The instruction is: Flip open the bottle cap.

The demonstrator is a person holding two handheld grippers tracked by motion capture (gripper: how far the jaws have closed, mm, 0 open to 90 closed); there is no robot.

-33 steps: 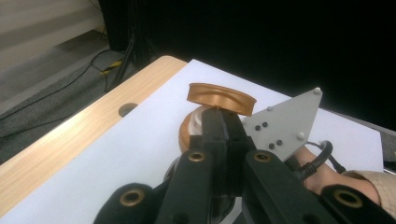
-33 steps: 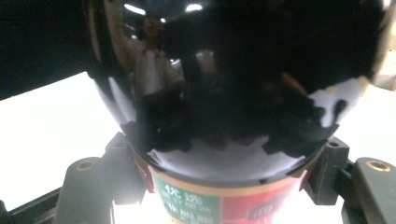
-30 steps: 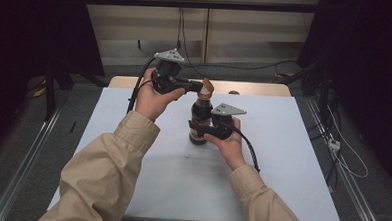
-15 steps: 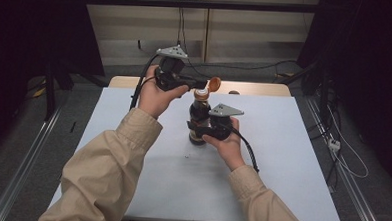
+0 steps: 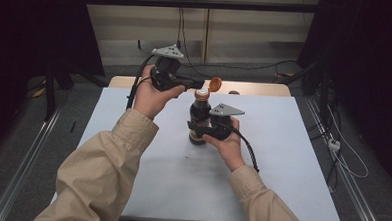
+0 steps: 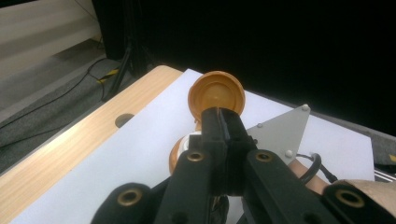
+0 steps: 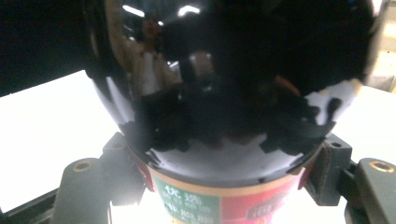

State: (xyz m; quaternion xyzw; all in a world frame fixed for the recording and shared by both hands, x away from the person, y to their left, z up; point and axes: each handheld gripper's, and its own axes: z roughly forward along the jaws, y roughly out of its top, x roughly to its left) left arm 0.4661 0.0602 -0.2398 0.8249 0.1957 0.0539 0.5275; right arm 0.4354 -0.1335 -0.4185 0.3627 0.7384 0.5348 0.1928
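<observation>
Hand-held gripper on our right [image 5: 199,130] clamps the dark bottle [image 5: 199,118] standing mid-worktop [image 5: 291,164], jaws having just eased slightly. Our left hand-held gripper [image 5: 199,83], closed, touches the flipped-up orange cap [image 5: 215,84].

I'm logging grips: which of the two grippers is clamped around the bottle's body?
The right gripper: its jaws straddle the dark bottle low on its body. The left gripper is shut, up at the flipped-open orange cap.
</observation>
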